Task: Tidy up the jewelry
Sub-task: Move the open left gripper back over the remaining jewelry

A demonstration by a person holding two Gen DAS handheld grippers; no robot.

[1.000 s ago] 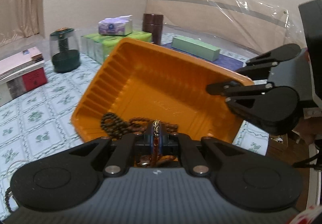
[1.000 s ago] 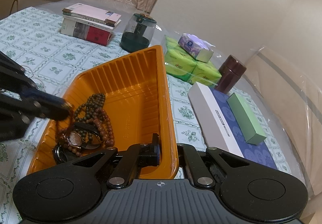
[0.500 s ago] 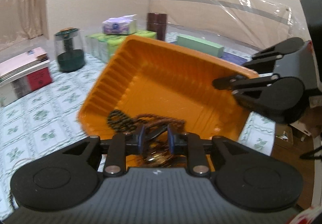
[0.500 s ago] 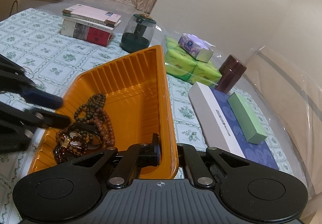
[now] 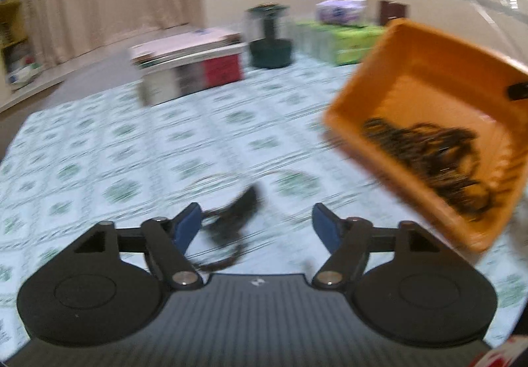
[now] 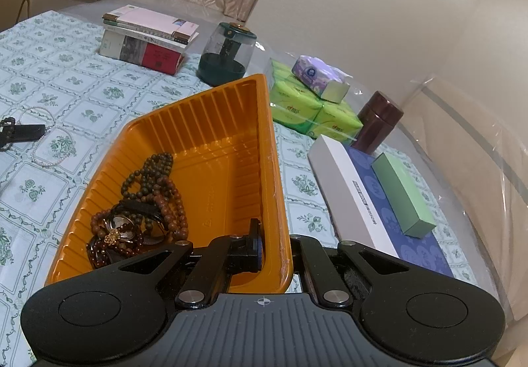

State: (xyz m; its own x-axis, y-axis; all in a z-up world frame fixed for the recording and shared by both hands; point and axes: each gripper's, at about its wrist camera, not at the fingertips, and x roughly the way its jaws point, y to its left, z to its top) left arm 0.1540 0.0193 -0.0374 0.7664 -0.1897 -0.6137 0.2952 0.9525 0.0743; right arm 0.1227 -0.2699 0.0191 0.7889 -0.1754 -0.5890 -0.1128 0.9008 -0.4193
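Observation:
My right gripper (image 6: pixel 264 248) is shut on the near wall of the orange tray (image 6: pixel 214 142). The tray holds a heap of brown bead bracelets (image 6: pixel 155 188) and looks tilted at the right of the left wrist view, orange tray (image 5: pixel 429 86). My left gripper (image 5: pixel 256 223) hangs over the patterned tablecloth (image 5: pixel 132 152), left of the tray, with its jaws opening. A dark, blurred strap-like piece (image 5: pixel 234 215) lies between them near the left pad, untouched. The same dark piece (image 6: pixel 23 132) lies beside a white pearl bracelet (image 6: pixel 49 142).
At the back stand a stack of books (image 6: pixel 148 40), a glass jar with a green base (image 6: pixel 227 56), green tissue packs (image 6: pixel 307 109) and a brown canister (image 6: pixel 379 122). A green box (image 6: pixel 402 192) lies on a white and blue box. Clear plastic sheeting rises at the right.
My left gripper let go of a brown bead bracelet in the tray, swung left out over the tablecloth and opened wide. The right gripper and the tray stayed put.

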